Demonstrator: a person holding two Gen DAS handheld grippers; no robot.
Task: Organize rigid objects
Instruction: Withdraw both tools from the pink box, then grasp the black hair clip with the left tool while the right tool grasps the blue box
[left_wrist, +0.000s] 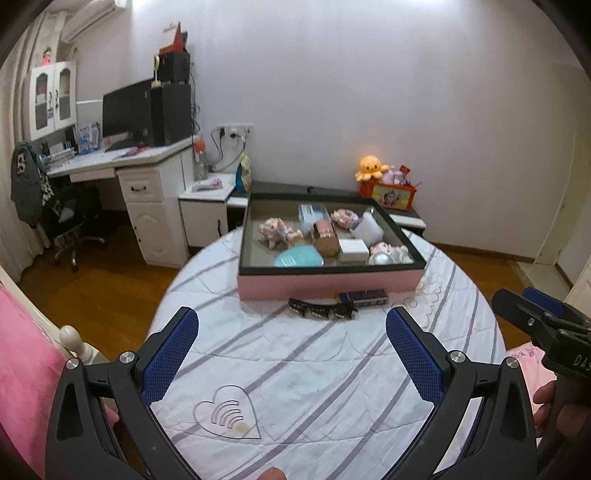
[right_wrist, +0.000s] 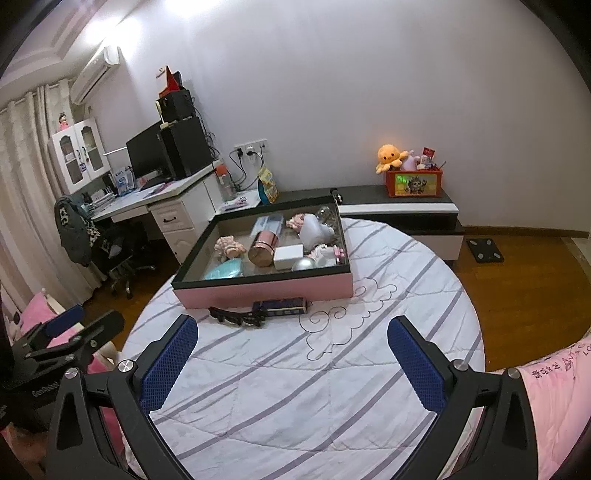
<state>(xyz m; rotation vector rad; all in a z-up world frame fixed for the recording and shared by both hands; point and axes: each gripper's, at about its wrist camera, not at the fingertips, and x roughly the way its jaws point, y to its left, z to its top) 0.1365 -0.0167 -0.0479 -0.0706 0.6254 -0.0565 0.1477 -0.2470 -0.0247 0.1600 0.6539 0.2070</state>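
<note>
A pink box with a black rim sits on the white striped bed cover. It holds several small items: figurines, a rose-gold cylinder, a white box and a teal pouch. Against its near wall lie a black hair comb and a small dark blue box. My left gripper is open above the cover, short of the comb, nothing between its fingers. My right gripper is open too and holds nothing.
A white desk with a monitor and an office chair stand at the left. A low black-and-white cabinet behind the bed carries an orange toy box with plush toys. Wooden floor surrounds the bed. Pink bedding lies near right.
</note>
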